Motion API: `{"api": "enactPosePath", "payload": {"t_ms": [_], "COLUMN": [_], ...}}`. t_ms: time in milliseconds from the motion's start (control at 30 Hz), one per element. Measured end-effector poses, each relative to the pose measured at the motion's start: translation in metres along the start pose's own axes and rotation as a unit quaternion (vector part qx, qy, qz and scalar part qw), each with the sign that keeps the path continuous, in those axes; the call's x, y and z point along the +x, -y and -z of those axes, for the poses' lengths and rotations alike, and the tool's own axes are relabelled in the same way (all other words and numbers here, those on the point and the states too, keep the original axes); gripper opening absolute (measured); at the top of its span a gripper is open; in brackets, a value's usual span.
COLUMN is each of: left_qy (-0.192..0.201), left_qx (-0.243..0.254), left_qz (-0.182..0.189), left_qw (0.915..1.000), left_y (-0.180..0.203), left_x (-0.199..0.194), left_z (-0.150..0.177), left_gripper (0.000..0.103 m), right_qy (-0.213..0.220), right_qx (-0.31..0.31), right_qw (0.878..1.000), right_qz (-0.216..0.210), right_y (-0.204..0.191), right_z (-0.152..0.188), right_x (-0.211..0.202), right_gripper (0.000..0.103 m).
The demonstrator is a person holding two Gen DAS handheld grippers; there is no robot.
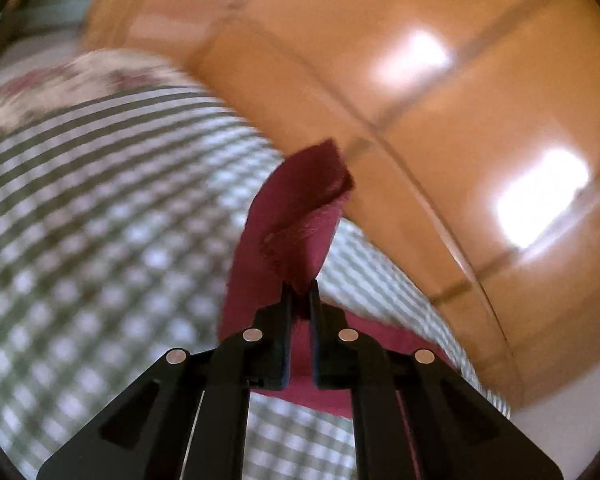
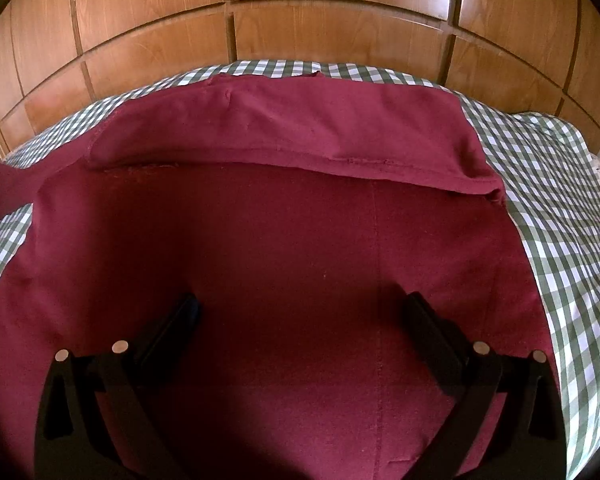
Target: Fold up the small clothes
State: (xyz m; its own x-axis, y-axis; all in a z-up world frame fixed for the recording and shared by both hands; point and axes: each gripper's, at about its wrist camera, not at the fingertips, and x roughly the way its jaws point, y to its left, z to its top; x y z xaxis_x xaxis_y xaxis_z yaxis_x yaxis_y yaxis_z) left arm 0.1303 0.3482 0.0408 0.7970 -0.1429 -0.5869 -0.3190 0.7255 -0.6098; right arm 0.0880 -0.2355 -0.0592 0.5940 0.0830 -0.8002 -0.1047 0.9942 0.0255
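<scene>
A dark red garment [image 2: 284, 240] lies spread on a green and white checked sheet [image 2: 560, 200]. Its far part is folded back over itself into a flat band [image 2: 284, 128]. My right gripper [image 2: 300, 308] is open and empty, low over the middle of the garment, fingers wide apart. In the left wrist view, which is blurred by motion, my left gripper [image 1: 300, 288] is shut on a strip of the same red garment [image 1: 296, 216], which rises lifted ahead of the fingertips above the checked sheet [image 1: 100, 240].
A wooden panelled wall [image 2: 300, 20] stands right behind the far edge of the bed and also fills the upper right of the left wrist view [image 1: 440, 100]. A floral cloth [image 1: 60, 84] lies beyond the checked sheet. Checked sheet shows to the right of the garment.
</scene>
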Motion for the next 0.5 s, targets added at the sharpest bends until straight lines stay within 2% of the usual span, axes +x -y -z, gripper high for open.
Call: {"api": "enactPosePath", "payload": {"t_ms": [133, 267, 367, 500], "left_qy": [-0.034, -0.088, -0.128, -0.18], "left_qx": [0.081, 0.134, 0.172, 0.245], "left_qz": [0.049, 0.085, 0.095, 0.082], "left_qw": [0.9949, 0.9834, 0.9721, 0.9491], "left_y": [0.07, 0.127, 0.161, 0.198], "left_x": [0.016, 0.046, 0.069, 0.094], "left_z": [0.039, 0.09, 0.132, 0.188], "left_gripper": [0.006, 0.006, 0.006, 0.006], "right_qy": [0.001, 0.002, 0.003, 0.004], "right_qx": [0.001, 0.004, 0.007, 0.015], "right_qw": [1.0, 1.0, 1.0, 1.0], "right_qz": [-0.002, -0.004, -0.007, -0.016], "right_y": [0.0, 0.001, 0.002, 0.004], "right_z": [0.0, 0.0, 0.001, 0.002], "right_x": [0.0, 0.0, 0.0, 0.0], "right_gripper": [0.101, 0.101, 0.101, 0.101]}}
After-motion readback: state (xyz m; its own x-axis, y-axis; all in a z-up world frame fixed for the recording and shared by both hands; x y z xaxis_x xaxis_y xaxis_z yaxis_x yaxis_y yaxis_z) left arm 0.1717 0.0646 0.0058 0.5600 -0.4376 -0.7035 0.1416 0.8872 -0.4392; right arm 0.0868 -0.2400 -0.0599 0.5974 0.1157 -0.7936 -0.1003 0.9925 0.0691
